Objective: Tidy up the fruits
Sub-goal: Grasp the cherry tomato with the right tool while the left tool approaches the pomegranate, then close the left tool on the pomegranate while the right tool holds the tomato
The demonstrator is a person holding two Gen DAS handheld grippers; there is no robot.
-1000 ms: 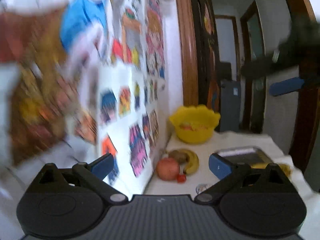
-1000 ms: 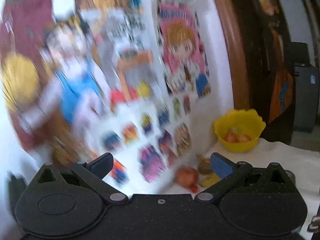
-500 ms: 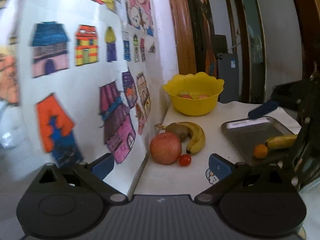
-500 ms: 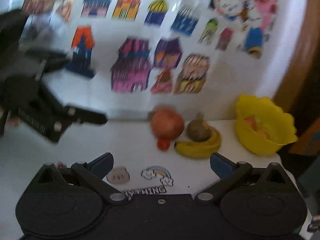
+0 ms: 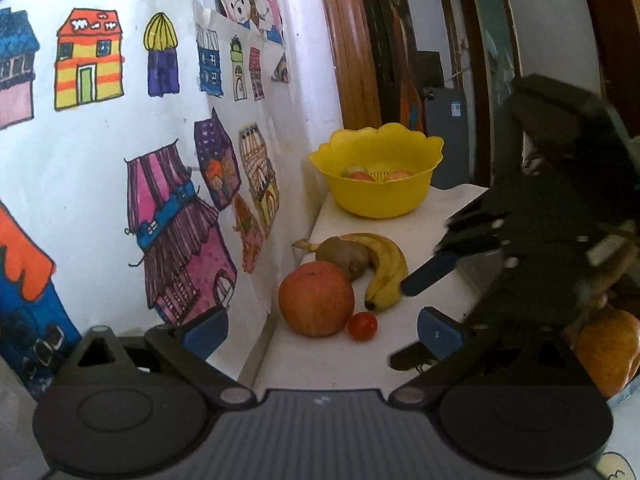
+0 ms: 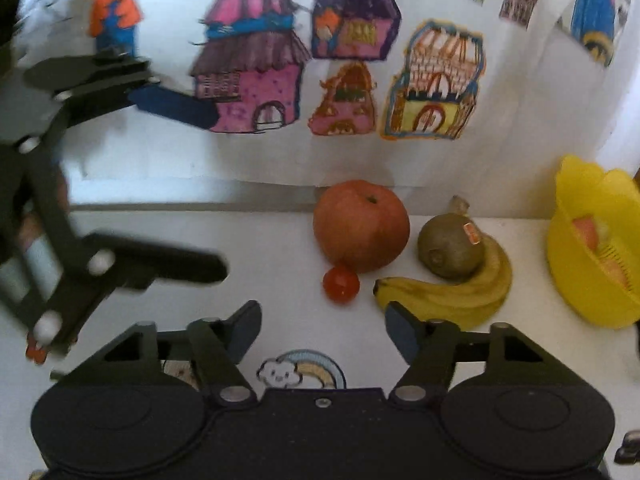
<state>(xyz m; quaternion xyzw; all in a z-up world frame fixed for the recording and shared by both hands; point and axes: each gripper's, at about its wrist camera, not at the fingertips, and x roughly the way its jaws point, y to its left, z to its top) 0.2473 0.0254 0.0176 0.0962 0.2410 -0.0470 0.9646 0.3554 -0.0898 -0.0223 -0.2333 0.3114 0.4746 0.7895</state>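
Note:
A red-orange apple [image 5: 316, 300] [image 6: 360, 226] lies on the white table by the wall, with a small cherry tomato [image 5: 362, 326] [image 6: 341, 283] touching its front. Beside them a banana [image 5: 386, 270] [image 6: 452, 296] curls around a kiwi [image 5: 342, 256] [image 6: 450, 248]. My left gripper [image 5: 320, 330] [image 6: 200, 188] is open and empty, short of the apple. My right gripper [image 6: 322, 334] [image 5: 412, 312] is open and empty too, just in front of the tomato and the banana's tip.
A yellow bowl [image 5: 380, 200] [image 6: 576, 280] holding a few fruits stands further along the wall. An orange fruit [image 5: 608, 352] sits at the right, partly behind the right gripper. The wall [image 5: 160, 160] carries house drawings. A rainbow sticker [image 6: 304, 372] is on the table.
Both views have swung off the wall and down onto the table. Both grippers have come closer to the apple, tomato and banana. The right gripper now fills the right of the left wrist view.

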